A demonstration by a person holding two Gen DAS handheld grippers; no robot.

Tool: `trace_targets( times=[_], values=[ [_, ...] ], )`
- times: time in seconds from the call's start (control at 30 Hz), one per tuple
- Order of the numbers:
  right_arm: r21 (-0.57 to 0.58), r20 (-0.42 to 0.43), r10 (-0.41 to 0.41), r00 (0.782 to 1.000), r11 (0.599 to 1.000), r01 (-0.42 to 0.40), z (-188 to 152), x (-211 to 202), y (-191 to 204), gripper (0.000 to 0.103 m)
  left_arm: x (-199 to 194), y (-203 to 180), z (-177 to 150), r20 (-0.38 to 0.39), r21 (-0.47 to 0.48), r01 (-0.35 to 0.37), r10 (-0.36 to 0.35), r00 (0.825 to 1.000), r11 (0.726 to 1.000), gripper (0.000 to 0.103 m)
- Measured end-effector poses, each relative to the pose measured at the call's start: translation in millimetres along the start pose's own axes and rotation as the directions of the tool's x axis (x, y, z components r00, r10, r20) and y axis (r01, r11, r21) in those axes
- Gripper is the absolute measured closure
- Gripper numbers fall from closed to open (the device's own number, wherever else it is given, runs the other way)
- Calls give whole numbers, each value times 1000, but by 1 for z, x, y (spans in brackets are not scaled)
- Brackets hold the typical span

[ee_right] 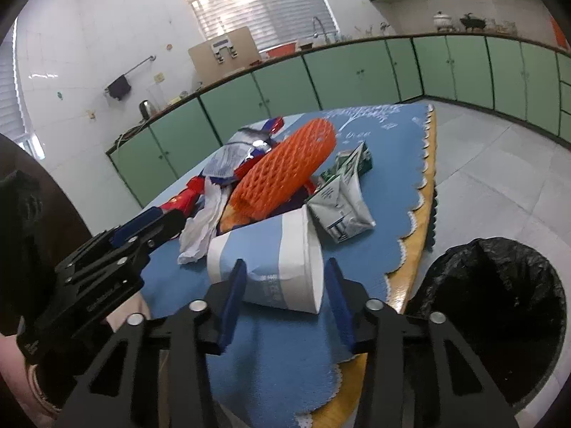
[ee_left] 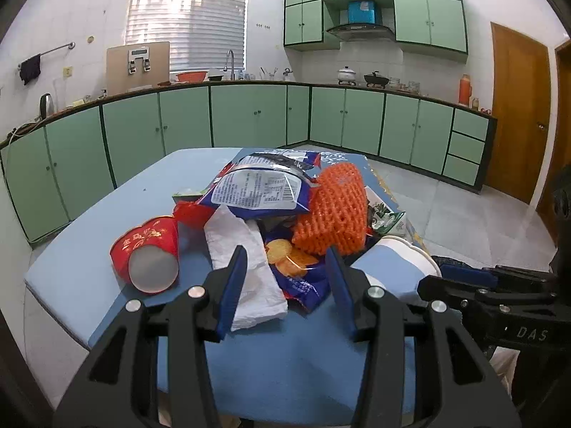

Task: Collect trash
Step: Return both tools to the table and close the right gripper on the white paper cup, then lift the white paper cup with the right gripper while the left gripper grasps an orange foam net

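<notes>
A heap of trash lies on the blue-clothed table (ee_left: 89, 249): a red paper cup (ee_left: 146, 255) on its side, a white tissue (ee_left: 246, 260), blue snack bags (ee_left: 260, 189) with chips, an orange foam net (ee_left: 332, 210), a green-white milk carton (ee_right: 342, 199) and a blue-white paper cup (ee_right: 278, 271) on its side. My left gripper (ee_left: 287, 285) is open, its jaws either side of the tissue and chip bag. My right gripper (ee_right: 283, 299) is open, its jaws either side of the blue-white cup, which also shows in the left wrist view (ee_left: 399, 260).
A bin lined with a black bag (ee_right: 499, 299) stands on the floor just right of the table's scalloped edge. Green kitchen cabinets (ee_left: 249, 117) run along the far walls. A wooden door (ee_left: 517, 114) is at the right.
</notes>
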State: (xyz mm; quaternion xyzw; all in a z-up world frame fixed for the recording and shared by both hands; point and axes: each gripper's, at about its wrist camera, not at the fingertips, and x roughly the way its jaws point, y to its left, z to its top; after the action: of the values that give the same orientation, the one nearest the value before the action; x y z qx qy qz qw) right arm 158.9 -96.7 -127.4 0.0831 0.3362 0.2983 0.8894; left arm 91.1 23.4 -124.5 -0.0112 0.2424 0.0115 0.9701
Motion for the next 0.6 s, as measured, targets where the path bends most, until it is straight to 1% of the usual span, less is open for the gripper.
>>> trace_targets(
  times=[0.07, 0.13, 0.23, 0.33, 0.4, 0.47, 0.5, 0.6],
  values=[
    [-13, -17, 19, 1000, 1000, -20, -1, 1, 2, 70, 1, -1, -1, -5, -1, 1, -1, 1000, 1000, 59],
    [-20, -32, 43, 999, 999, -44, -2, 2, 5, 83, 2, 1, -1, -6, -2, 2, -2, 1000, 1000, 59],
    [-24, -46, 72, 996, 997, -73, -3, 0, 8, 88, 3, 0, -1, -8, -1, 1, -1, 1000, 1000, 58],
    [-13, -56, 101, 993, 995, -102, -4, 2, 9, 88, 5, 0, -1, -15, -2, 5, -5, 1000, 1000, 58],
    [-13, -68, 107, 992, 994, -108, -5, 5, 9, 89, 5, -1, -1, -17, 1, 6, -6, 1000, 1000, 58],
    [-23, -77, 125, 989, 992, -127, -7, 6, 11, 93, 5, -1, 0, -15, -2, 5, -5, 1000, 1000, 58],
    [-27, -72, 150, 986, 988, -152, -7, 4, 12, 96, 5, -1, 0, -14, -4, 5, -5, 1000, 1000, 58],
    [-33, -54, 165, 985, 985, -167, -5, -3, 14, 100, 5, -1, 2, -15, -7, 10, -10, 1000, 1000, 58]
  ],
)
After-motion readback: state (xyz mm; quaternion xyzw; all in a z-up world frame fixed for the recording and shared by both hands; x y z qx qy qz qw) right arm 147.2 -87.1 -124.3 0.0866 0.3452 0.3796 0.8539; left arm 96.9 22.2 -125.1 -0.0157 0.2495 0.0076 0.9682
